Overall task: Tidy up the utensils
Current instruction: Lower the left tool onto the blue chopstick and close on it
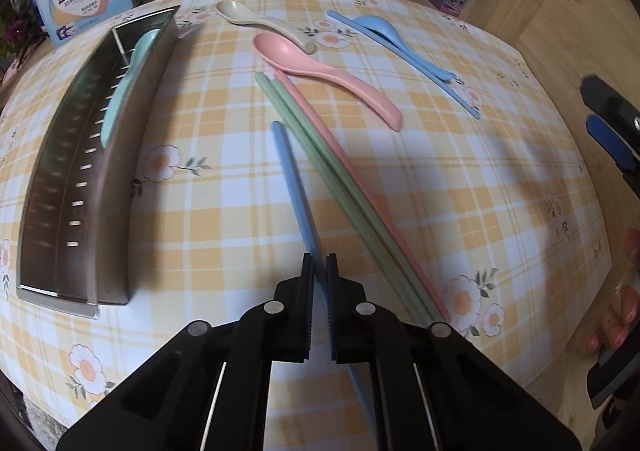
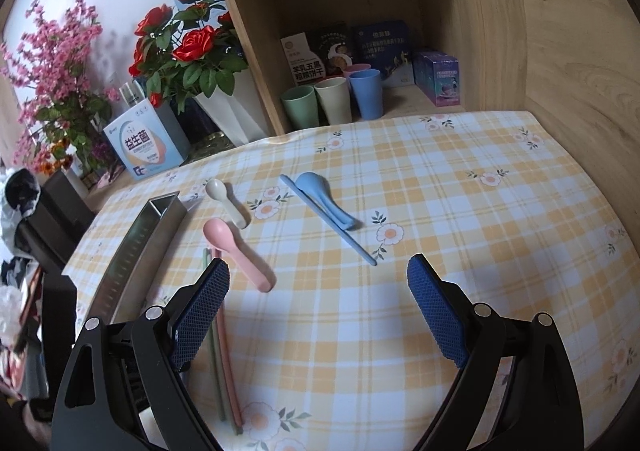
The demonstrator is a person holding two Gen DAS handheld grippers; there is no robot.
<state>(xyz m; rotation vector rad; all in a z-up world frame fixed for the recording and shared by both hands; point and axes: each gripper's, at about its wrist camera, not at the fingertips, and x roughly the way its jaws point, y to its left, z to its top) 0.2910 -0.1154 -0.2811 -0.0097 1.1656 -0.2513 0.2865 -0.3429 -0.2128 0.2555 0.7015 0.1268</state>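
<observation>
Blue chopstick (image 1: pixel 298 195) — pinched between left gripper (image 1: pixel 320 271) jaws, long axis running far-left; metal tray (image 1: pixel 120 179) left. Right gripper (image 2: pixel 320 291) — jaws spread, empty.

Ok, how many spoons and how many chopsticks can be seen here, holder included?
Spoons: 4 (beige, pink, blue, mint in the holder)
Chopsticks: 5 (2 green, 1 pink, 2 blue)
Total: 9

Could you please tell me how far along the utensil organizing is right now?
Barely begun. Done: one mint spoon lies in the metal tray. In hand: the left tool is shut on a blue chopstick. Left: the other spoons and chopsticks on the tablecloth; the right tool is open, empty.
</observation>
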